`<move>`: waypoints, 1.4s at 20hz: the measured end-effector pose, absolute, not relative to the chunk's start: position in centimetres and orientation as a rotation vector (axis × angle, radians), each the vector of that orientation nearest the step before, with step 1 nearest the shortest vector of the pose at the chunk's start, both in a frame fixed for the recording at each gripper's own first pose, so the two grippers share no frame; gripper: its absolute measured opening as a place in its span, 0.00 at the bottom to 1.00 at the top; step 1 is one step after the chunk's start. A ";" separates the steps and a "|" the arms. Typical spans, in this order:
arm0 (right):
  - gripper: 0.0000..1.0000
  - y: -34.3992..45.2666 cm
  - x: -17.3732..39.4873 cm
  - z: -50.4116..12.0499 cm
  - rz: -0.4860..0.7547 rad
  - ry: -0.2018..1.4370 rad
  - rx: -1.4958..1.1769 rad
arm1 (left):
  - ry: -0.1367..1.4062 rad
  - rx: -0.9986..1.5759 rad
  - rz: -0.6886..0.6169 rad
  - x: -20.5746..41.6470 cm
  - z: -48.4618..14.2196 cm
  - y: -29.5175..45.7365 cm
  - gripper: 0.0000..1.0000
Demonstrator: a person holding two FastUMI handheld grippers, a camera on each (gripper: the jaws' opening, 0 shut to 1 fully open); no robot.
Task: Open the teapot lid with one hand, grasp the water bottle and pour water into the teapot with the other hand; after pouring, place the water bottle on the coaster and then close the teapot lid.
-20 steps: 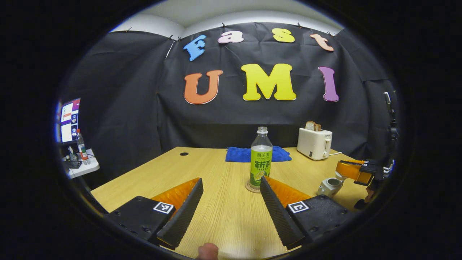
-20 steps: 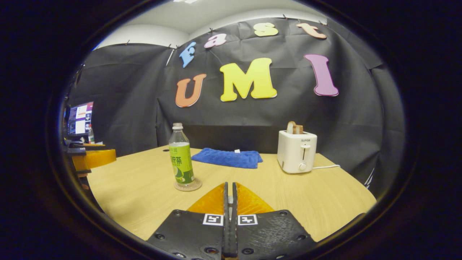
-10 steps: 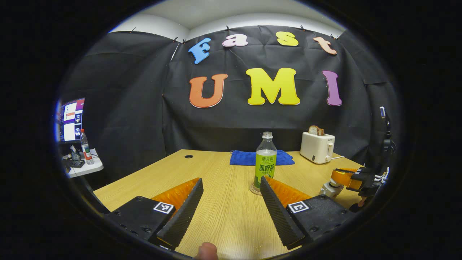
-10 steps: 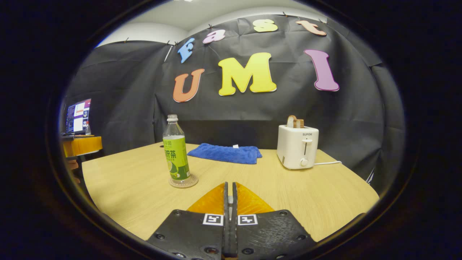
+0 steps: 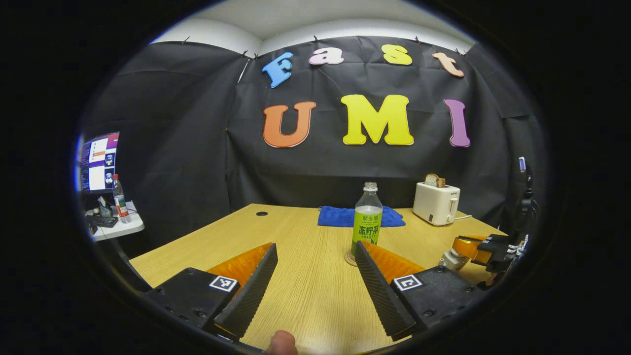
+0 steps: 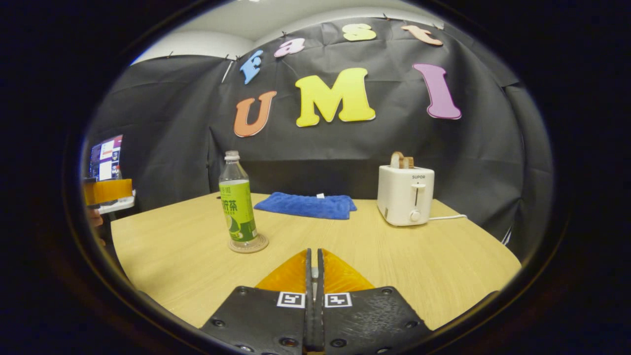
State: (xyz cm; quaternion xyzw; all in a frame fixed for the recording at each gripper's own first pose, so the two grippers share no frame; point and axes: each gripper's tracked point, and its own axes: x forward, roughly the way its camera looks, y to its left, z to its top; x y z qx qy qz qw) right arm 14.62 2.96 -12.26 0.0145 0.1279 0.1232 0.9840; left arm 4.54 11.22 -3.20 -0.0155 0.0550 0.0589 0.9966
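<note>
Meanwhile, the water bottle [image 5: 367, 215] stood upright on the round coaster [image 6: 248, 244], long axis vertical, neck up and cap on, near the middle of the wooden table [image 5: 305, 256]. Clear liquid filled it to about the top of its green label, with the shoulder and neck empty. Beyond it, a blue cloth [image 6: 306, 204] lay flat at the far edge, and to the right of that a white toaster [image 6: 405, 201] held a slice of bread [image 6: 400, 160] upright in its slot.

The left gripper [image 5: 315, 281] hung low over the near table with its fingers spread wide and nothing between them; a fingertip [image 5: 282, 342] of the holding hand showed at the bottom edge. In the right gripper view, the right gripper [image 6: 314, 276] had its fingers pressed nearly together, with something small and pale just visible in the slit between them; what it was could not be told.

In the left gripper view, the white teapot [image 5: 454, 258] sat at the far right near the table edge, directly under the right gripper; whether its lid was on could not be told.

Compared with a second before, the bottle looked smaller and farther from the left gripper, and the teapot and right gripper sat lower and smaller at the right. The bottle remained on the coaster.
</note>
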 end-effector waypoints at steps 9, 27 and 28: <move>0.00 3.0 14.6 -12.4 0.222 0.266 0.002 | 0.116 -0.026 0.111 4.4 -2.9 10.8 0.99; 0.96 -1.6 5.7 -1.7 0.065 0.053 -0.018 | 0.026 -0.066 -0.005 2.3 -1.6 3.9 0.98; 0.97 -1.9 4.6 -1.0 0.051 0.037 -0.020 | 0.024 -0.084 -0.022 2.1 -1.4 3.3 0.98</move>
